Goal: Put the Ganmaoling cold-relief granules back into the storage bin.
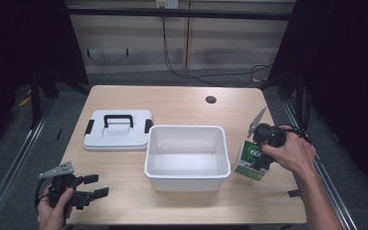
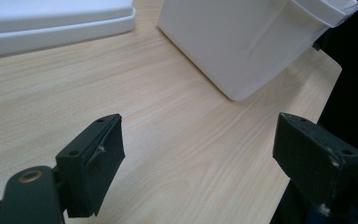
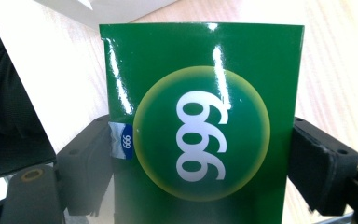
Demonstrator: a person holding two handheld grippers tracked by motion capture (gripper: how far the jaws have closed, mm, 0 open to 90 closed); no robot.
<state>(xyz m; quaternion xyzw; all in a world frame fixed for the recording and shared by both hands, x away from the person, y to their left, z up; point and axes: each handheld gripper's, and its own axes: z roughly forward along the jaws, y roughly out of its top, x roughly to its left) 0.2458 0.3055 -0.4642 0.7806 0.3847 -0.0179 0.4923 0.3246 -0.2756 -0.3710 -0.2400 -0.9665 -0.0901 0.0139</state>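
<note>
The right gripper (image 1: 258, 160) has its fingers (image 3: 321, 163) clamped on the green box (image 3: 200, 126), just right of the white bin (image 1: 188, 171). Lift it clear of the rim before moving it over. The left gripper (image 1: 93, 186) rests wide open on the surface (image 2: 168, 140).

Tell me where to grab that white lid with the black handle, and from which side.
Grip the black handle in the middle of the white lid, coming straight down from above. The lid lies flat on the table, so its edges are hard to pinch, while the raised handle probably leaves room for the open left gripper to close across it.
</note>
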